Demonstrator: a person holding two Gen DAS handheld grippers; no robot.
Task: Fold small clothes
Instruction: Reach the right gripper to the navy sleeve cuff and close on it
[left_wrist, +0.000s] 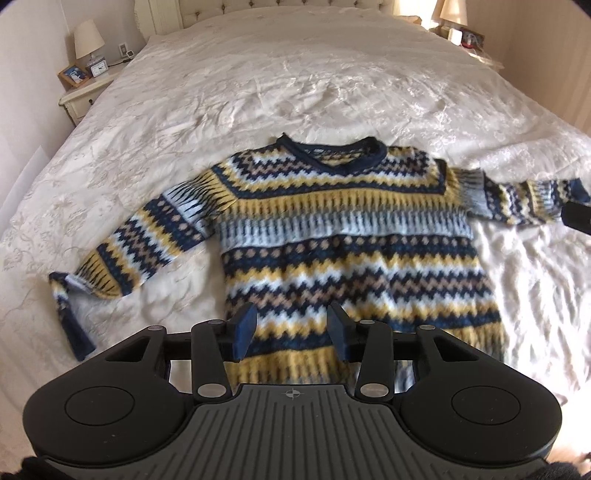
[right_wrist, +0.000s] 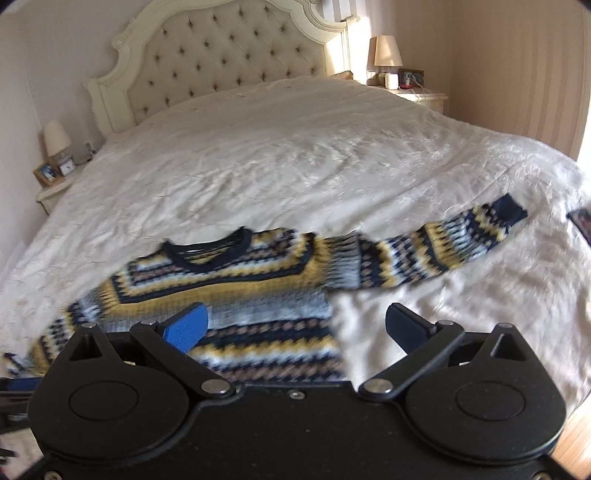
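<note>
The left gripper (left_wrist: 291, 326) sits low in the centre of its own view, its two blue-padded fingers (left_wrist: 244, 328) partly apart with nothing pinched between them; they hover above the lower hem area of the knitted sweater (left_wrist: 343, 236), and no contact with the wool can be made out. The right gripper (right_wrist: 295, 325) has its jaws spread wide and empty, one blue pad (right_wrist: 186, 326) over the sweater's body at lower left of its frame, the other dark finger over bare bedding at lower right. The sweater, patterned in navy, yellow, pale blue and tan bands, lies flat and face up on the white bedspread (left_wrist: 295, 92) in the middle of the left view, neckline toward the top of the frame, hem toward the bottom. One sleeve runs down to the lower left, its navy cuff bent over; the other stretches out to the right edge. Beyond, in the right view, a tufted cream headboard (right_wrist: 221, 62) fills the upper left, with a table lamp (right_wrist: 386, 51) on a nightstand at upper right and another lamp (right_wrist: 56, 138), a small clock and a picture frame at the left edge.
</note>
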